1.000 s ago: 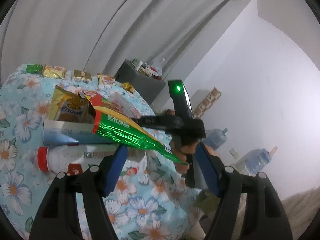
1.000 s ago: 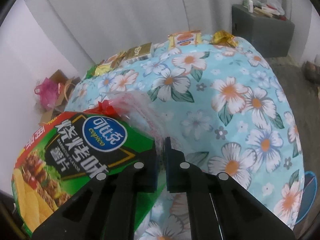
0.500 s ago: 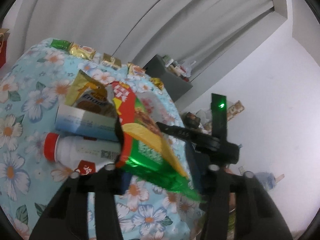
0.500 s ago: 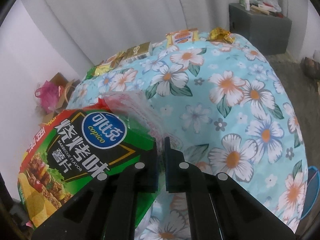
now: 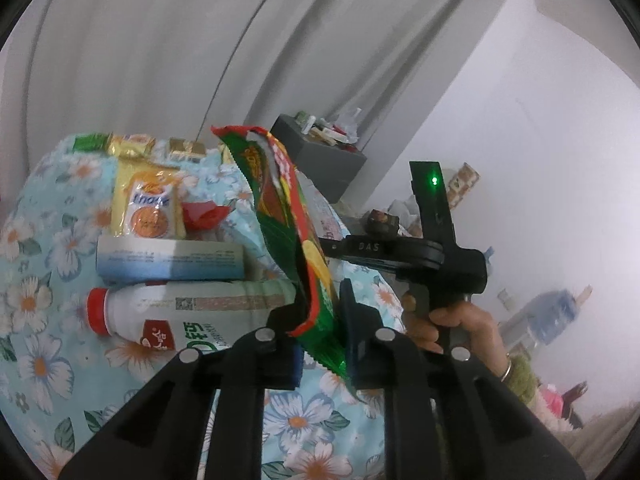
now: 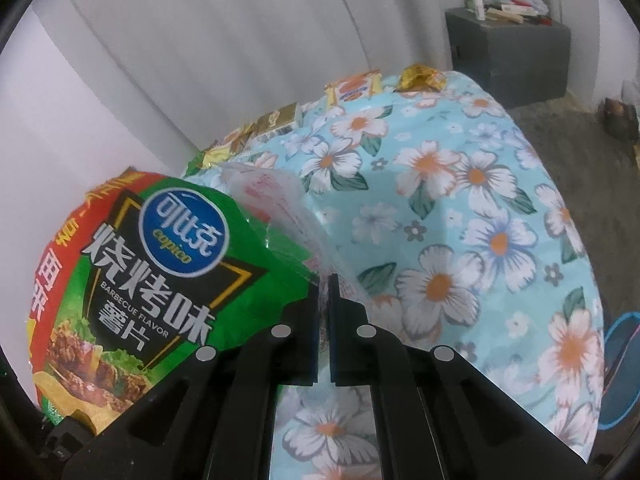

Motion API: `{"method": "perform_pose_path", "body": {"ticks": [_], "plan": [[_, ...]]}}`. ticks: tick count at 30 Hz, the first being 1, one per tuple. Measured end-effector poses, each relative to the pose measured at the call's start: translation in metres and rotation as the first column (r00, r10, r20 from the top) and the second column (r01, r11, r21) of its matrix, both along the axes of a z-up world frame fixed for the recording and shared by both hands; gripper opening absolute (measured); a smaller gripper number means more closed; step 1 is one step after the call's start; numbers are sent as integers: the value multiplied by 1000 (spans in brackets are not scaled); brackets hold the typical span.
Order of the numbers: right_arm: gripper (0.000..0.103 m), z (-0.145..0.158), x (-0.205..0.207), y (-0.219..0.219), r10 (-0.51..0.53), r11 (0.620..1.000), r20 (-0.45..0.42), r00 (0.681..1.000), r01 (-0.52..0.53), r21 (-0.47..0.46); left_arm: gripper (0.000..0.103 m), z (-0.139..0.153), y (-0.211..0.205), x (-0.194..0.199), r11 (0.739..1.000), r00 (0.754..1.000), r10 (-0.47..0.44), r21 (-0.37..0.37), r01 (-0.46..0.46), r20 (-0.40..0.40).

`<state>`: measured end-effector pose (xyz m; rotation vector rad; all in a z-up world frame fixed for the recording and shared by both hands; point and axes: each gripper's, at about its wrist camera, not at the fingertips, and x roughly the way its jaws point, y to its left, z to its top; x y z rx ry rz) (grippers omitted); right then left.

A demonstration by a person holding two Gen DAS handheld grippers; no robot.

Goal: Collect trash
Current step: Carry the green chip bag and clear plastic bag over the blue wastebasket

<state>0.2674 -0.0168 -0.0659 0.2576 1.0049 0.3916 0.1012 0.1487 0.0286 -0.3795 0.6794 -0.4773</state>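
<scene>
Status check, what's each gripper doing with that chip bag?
Right gripper shut on chip bag. Left gripper just closing, bag's lower edge between its jaws. Bottle and box lie behind.

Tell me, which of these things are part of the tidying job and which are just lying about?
Job: green chip bag pinched by both the left gripper and right gripper; white bottle; snack packet.
Lying about: grey cabinet, water jug.

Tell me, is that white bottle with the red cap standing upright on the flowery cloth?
No, the white bottle lies on its side on the floral cloth, its red cap pointing to the left of the left wrist view.
</scene>
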Motion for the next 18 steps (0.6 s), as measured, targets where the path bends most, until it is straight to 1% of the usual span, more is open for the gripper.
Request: {"method": "perform_pose_path", "body": {"ticks": [4,12,18], "plan": [[2,6,-10,-14,-25,999,6,1000,25,30,12,4,-4,-2,1000,999,-19,24,19,36],[2,15,-40,-52,-94,991,17,995,92,99,11,12,-9,-5,998,995,-44,45,40,89],[1,16,-64,-78,-152,976,12,988,148,157,10,15,-15,-3,996,990,-72,53,67,119]]}}
